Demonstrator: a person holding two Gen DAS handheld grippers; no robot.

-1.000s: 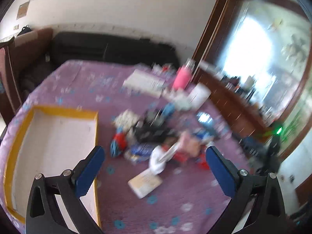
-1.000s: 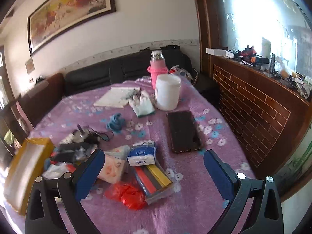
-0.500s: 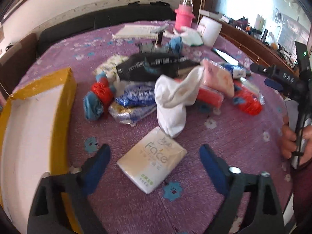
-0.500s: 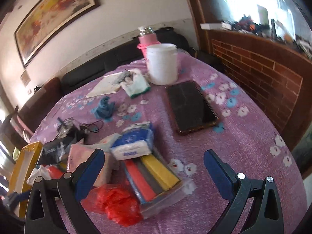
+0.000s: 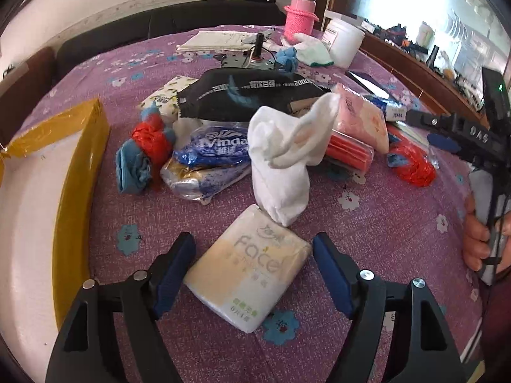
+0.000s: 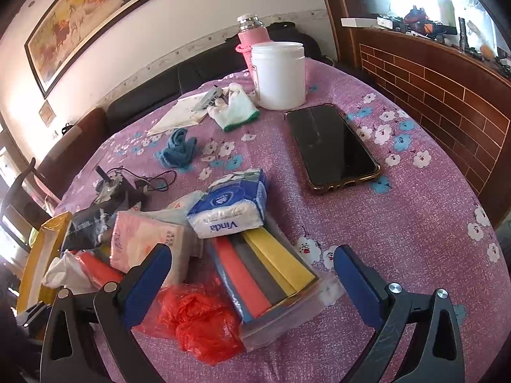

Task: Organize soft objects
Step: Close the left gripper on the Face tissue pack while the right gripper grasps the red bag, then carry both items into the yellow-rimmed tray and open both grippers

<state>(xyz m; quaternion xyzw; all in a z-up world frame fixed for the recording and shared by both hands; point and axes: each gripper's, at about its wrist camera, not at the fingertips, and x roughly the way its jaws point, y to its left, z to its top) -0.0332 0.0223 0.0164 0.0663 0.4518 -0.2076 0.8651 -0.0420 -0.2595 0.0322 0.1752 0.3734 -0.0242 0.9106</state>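
— Where's the left gripper?

— Straddling the pale tissue pack on the purple worktop; its jaws have just been closing, yet gaps remain on both sides — nothing gripped.

— And around the pack?

— A white sock touches its far corner, the yellow-rimmed box lies to its left.

— The right gripper?

— Wide open and empty, over the colour-striped packet, beside a red plastic bag.
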